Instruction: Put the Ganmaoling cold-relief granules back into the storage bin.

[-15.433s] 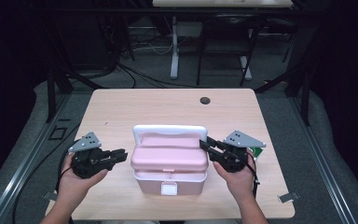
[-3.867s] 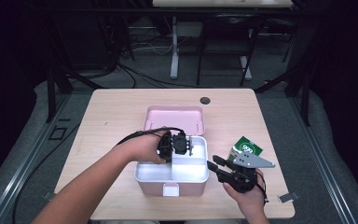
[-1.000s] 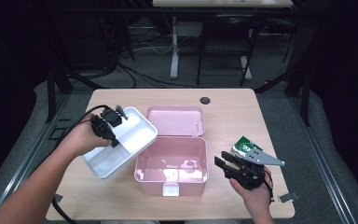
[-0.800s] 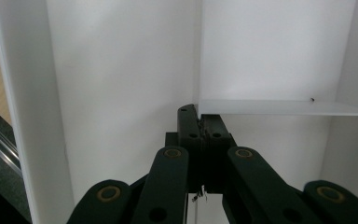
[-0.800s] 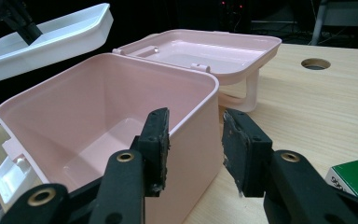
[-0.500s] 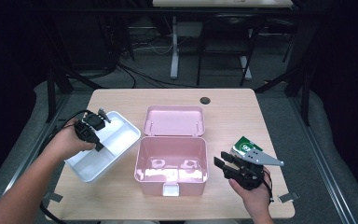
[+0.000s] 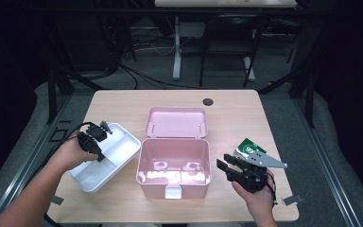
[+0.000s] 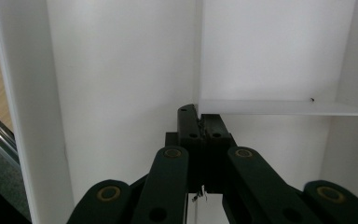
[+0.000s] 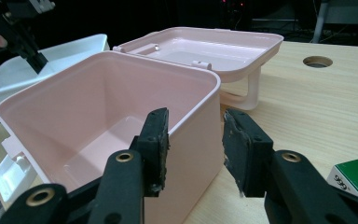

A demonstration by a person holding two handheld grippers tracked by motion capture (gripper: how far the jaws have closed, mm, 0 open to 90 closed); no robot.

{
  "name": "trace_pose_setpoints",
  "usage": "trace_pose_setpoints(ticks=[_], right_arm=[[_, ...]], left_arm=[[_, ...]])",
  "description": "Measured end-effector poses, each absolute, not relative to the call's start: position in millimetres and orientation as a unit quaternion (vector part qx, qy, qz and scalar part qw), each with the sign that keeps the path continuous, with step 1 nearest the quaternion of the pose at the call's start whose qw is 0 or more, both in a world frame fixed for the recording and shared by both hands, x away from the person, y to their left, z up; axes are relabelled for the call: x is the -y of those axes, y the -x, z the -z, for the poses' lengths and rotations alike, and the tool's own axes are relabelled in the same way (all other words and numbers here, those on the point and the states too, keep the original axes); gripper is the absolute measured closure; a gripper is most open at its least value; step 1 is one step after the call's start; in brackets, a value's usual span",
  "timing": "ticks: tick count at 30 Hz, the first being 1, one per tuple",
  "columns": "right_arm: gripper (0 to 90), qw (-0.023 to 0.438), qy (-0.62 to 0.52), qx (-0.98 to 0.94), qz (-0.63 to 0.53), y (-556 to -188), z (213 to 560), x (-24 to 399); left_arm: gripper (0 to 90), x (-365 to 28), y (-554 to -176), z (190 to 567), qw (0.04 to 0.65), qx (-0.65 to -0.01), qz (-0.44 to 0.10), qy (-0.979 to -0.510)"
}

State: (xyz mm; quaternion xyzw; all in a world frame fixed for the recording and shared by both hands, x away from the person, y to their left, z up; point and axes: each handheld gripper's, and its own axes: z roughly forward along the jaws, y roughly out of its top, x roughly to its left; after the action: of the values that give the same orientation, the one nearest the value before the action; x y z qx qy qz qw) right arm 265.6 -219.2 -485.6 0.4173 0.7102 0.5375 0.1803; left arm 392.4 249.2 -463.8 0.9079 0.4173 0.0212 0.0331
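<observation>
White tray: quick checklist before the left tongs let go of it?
1. Grip: left tongs shut on the inner divider of the white tray. Ok.
2. Tray fully down on the table: it sits left of the pink box, but the high view does not settle whether its whole base rests flat. Cannot tell.
3. Tray clear of the box: a gap shows between them in the high view. Ok.
4. Tray on the table surface: its near-left corner lies close to the table's left edge. Cannot tell.
5. Right tongs out of the way: open, holding nothing, beside the box's right wall. Ok.
6. Green packet clear of the tray: right of the box. Ok.
</observation>
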Motion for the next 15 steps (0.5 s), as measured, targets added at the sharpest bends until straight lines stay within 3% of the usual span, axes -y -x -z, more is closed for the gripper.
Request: trace_pose_setpoints(ticks=[15], right_arm=[[59.5, 0.179, -0.417, -0.711, -0.537, -266.3, 487.2, 217.9]], left_arm=[[89.3, -248.3, -392.8, 509.6, 0.025, -0.427, -0.011, -0.904]])
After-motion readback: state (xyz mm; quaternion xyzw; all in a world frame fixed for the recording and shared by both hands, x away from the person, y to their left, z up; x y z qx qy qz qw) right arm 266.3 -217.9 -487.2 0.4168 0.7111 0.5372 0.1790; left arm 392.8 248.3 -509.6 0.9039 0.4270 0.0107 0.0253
